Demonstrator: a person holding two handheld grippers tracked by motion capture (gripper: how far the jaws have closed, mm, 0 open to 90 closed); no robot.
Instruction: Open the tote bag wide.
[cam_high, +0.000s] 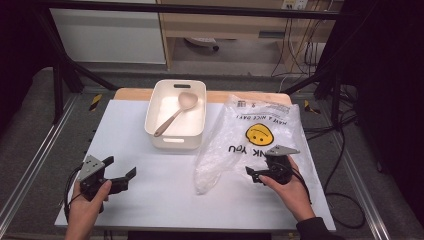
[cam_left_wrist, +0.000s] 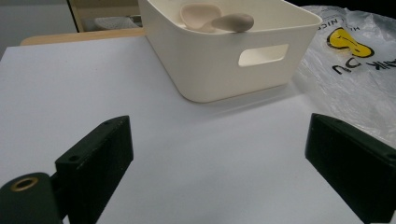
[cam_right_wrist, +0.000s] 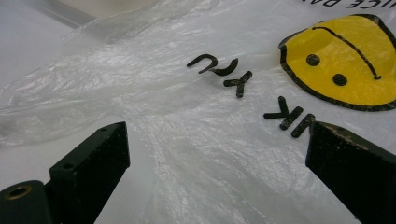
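Bag (cam_high: 250, 135), clear crinkled plastic w/ yellow smiley, lay flat under and ahead of right gripper (cam_high: 265, 172), jaws spread wide, gripping nothing; left gripper (cam_high: 120, 175) likewise released over bare sheet.

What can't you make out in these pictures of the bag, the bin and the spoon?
- Plastic bag: its print is partly covered by the right gripper in the high view and cut off by the frame edge in the right gripper view.
- Spoon: the handle is hidden behind the white bin's wall in the left gripper view.
- Small label on the bag: too small to read.
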